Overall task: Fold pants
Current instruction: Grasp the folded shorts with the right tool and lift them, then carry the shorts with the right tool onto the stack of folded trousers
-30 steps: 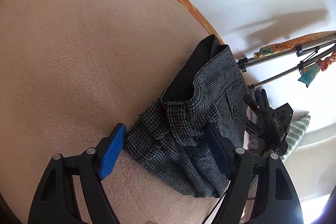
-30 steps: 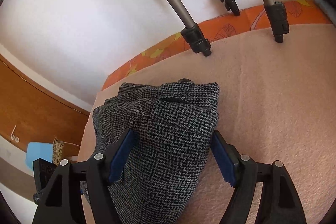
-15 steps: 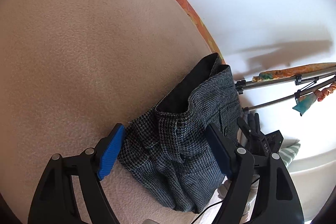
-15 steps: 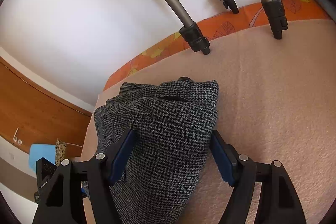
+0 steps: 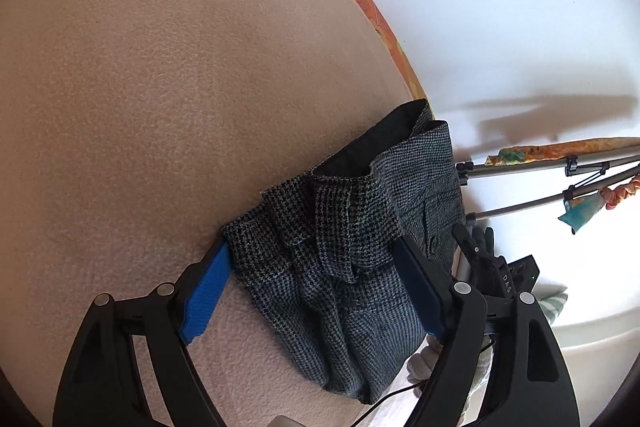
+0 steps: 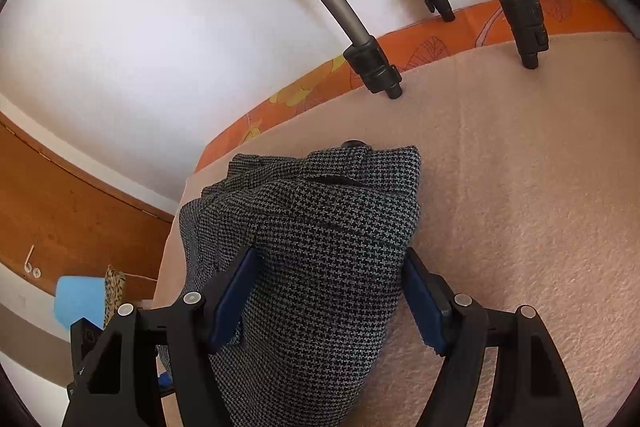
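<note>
The pants (image 5: 352,239) are grey houndstooth wool, bunched in a folded heap on the beige blanket (image 5: 160,75), waistband and dark lining up. My left gripper (image 5: 316,267) is open, its blue pads on either side of the heap's near end. In the right wrist view the pants (image 6: 320,247) rise as a mound between the pads of my right gripper (image 6: 328,279), which is open and straddles the cloth. The far end of the pants lies near the blanket's orange edge.
Grey tripod legs (image 6: 360,39) with black feet stand on the blanket near the orange patterned border (image 6: 440,39) and white wall. The right gripper's body (image 5: 496,267) shows beyond the pants. A wooden panel (image 6: 60,195) and a blue object (image 6: 76,299) lie off the blanket's left.
My left gripper has moved forward, so its pads now flank the pants heap more closely. The right gripper has held almost still around the cloth.
</note>
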A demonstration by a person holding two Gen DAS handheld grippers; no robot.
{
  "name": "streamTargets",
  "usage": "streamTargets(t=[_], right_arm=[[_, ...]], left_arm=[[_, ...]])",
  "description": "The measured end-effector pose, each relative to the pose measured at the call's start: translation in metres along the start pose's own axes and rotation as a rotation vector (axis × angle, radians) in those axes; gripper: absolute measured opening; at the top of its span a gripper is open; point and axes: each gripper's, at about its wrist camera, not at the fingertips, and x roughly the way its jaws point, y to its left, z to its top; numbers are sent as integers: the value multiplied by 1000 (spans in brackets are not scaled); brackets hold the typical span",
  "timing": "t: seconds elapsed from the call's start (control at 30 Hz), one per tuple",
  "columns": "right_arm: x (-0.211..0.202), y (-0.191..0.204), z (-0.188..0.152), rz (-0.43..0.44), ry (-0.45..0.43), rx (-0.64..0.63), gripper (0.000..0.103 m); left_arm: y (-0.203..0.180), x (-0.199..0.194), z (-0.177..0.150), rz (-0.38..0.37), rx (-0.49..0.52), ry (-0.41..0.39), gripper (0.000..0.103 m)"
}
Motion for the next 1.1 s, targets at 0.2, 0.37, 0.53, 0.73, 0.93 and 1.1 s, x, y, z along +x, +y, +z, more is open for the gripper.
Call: streamTargets(t=[0.2, 0.37, 0.53, 0.73, 0.93, 1.1], right_arm=[[2, -1, 3, 36, 9, 21, 71], [5, -4, 5, 23, 5, 32, 55], [-2, 6, 1, -21, -6, -31, 33], [-20, 43, -4, -83, -54, -168, 22], [-38, 82, -8, -135, -101, -304, 20], [-61, 106, -13, -172, -148, -384, 19]], left_arm=[[-13, 13, 5, 12, 8, -31, 81], [-23, 28, 1, 0, 79, -42, 55], [-32, 29, -4, -18, 176, -81, 45], [-58, 17, -12, -12, 351, -119, 36], [-77, 9, -18, -16, 462, -129, 32], [-87, 2, -27, -40, 520, -118, 31]])
